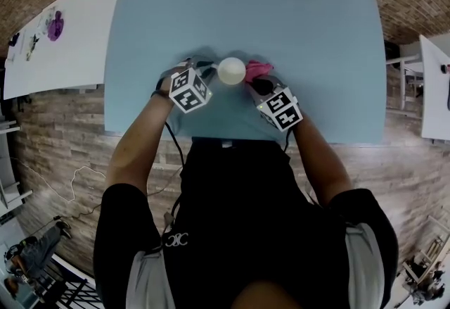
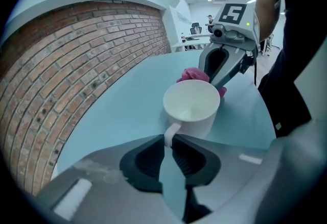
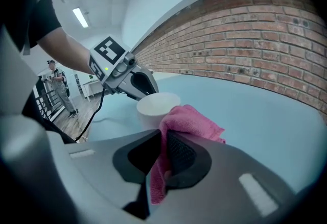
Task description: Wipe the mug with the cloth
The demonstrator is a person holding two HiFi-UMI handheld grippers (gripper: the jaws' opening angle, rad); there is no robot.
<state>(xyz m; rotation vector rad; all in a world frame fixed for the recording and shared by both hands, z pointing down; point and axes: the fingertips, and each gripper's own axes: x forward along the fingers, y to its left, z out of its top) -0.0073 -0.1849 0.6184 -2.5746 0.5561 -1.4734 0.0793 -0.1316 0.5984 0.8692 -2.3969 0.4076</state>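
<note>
Far left: a white table (image 1: 77, 26) with small objects at its far-left edge, too small to identify. It stands beside the blue table (image 1: 316, 26) you are working at.
Left gripper (image 1: 209, 72): in your left hand, tilted down at the mug from its left side. The marker cube faces up toward your head.
Left fingers: drawn together and pinching the handle (image 2: 171, 133). The left gripper view shows the white loop caught between the two dark pads.
Mug (image 1: 231, 70): white, upright on the blue table, mouth up. It sits between your two grippers, near the table's near edge, with its handle pointing at your left gripper.
Cloth (image 1: 259, 68): pink and bunched, just beside the mug on its right. Whether it presses on the wall you cannot tell from these views.
Right gripper (image 1: 257, 82): in your right hand, angled down toward the mug from the right.
Right fingers: clamped on the cloth. A fold runs down between the pads and the rest bulges out ahead of the tips.
Background: a brick wall (image 3: 255, 39) curves beyond the table's far edge.
</note>
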